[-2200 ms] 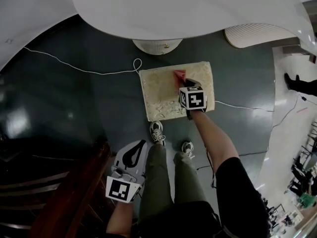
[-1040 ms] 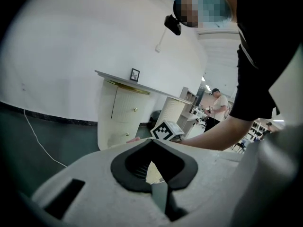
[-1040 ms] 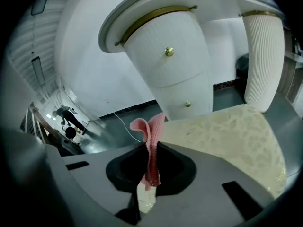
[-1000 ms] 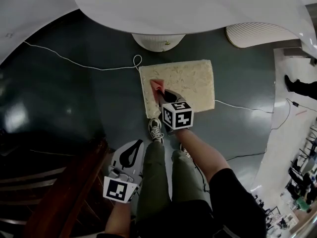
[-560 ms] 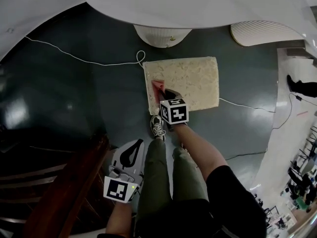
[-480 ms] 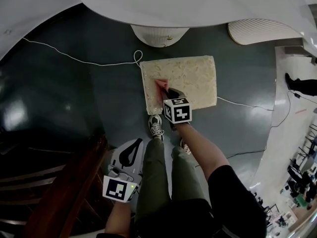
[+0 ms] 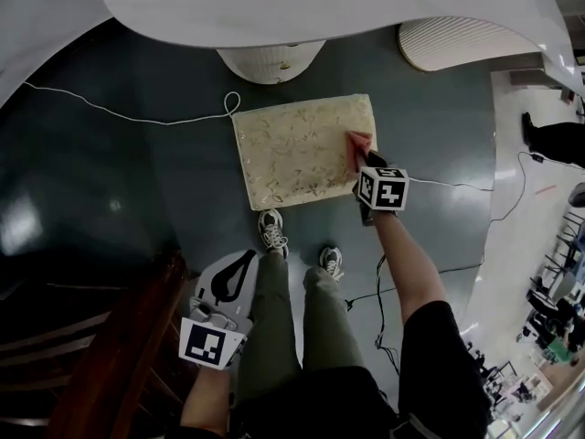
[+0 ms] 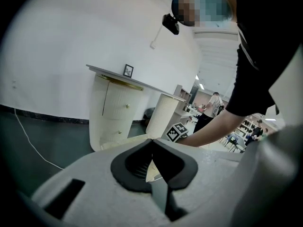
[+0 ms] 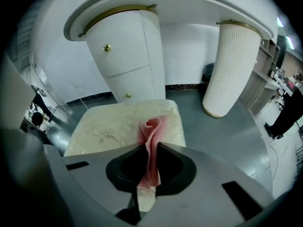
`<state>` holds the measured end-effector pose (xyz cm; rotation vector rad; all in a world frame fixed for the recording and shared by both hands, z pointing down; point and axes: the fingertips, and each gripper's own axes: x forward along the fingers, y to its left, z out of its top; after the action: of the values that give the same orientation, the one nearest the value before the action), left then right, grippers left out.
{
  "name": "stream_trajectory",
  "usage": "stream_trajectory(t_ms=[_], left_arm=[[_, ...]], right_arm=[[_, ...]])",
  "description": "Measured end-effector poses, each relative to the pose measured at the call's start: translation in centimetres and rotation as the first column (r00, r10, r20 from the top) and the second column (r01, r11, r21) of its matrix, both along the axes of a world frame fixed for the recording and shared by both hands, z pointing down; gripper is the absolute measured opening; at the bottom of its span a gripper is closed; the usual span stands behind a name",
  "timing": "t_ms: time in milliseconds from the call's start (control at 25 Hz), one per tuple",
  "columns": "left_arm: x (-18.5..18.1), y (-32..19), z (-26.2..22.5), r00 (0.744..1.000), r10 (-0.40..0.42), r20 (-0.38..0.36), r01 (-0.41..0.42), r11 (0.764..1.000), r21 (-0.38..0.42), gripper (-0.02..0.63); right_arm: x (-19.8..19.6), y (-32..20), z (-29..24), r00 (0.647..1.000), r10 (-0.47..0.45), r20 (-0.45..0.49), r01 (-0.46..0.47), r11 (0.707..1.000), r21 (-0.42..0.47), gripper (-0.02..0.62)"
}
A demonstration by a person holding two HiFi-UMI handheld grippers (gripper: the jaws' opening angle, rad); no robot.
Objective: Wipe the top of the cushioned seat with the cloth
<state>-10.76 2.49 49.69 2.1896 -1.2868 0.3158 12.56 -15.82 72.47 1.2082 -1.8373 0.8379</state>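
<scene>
The cushioned seat [image 7: 297, 154] is a cream square with a mottled top, standing on the dark floor; it also fills the middle of the right gripper view [image 9: 113, 124]. My right gripper [image 7: 363, 165] is shut on a pink-red cloth [image 7: 357, 144], which lies on the seat's right edge. The cloth [image 9: 152, 141] runs up between the jaws in the right gripper view, where the right gripper [image 9: 150, 149] clamps it. My left gripper [image 7: 239, 265] hangs low beside the person's left leg, shut with nothing in it, its jaws meeting in the left gripper view [image 8: 152, 143].
A white table's pedestal [image 7: 265, 60] stands just behind the seat, a ribbed white column [image 9: 230, 70] to the right. A white cable [image 7: 128, 117] loops across the floor at left. The person's shoes [image 7: 271, 230] stand at the seat's near edge. Dark wooden furniture [image 7: 101, 355] is at lower left.
My right gripper has dragged the cloth across the seat top from its left side to its right edge. The left gripper stays hanging by the leg.
</scene>
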Motion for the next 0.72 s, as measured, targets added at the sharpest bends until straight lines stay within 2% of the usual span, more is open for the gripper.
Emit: stream_trajectory(t_ms=[280, 360, 440, 560, 720], left_arm=[[0.3, -0.2, 0.1, 1.000, 0.019, 0.006, -0.019, 1.000, -0.006, 0.017], [0.2, -0.3, 0.1, 1.000, 0.016, 0.008, -0.016, 1.000, -0.007, 0.017], [0.0, -0.4, 0.1, 1.000, 0.012, 0.009, -0.012, 1.000, -0.003, 0.017], [-0.3, -0.6, -0.2, 1.000, 0.002, 0.009, -0.002, 1.000, 0.001, 0.017], [-0.8, -1.0, -0.2, 1.000, -0.016, 0.003, 0.016, 1.000, -0.003, 0.017]], right_arm=[[7.2, -1.3, 0.2, 0.983, 0.106, -0.152, -0.109, 0.994, -0.015, 0.028], [8.5, -1.3, 0.3, 0.970, 0.133, -0.203, -0.141, 0.990, -0.025, 0.026], [8.9, -1.3, -0.1, 0.964, 0.158, -0.215, -0.165, 0.986, -0.014, 0.026], [6.8, -1.2, -1.4, 0.976, 0.163, -0.147, -0.162, 0.987, 0.018, 0.026], [-0.5, 0.7, -3.7, 0.991, 0.115, 0.063, -0.118, 0.993, 0.032, 0.026]])
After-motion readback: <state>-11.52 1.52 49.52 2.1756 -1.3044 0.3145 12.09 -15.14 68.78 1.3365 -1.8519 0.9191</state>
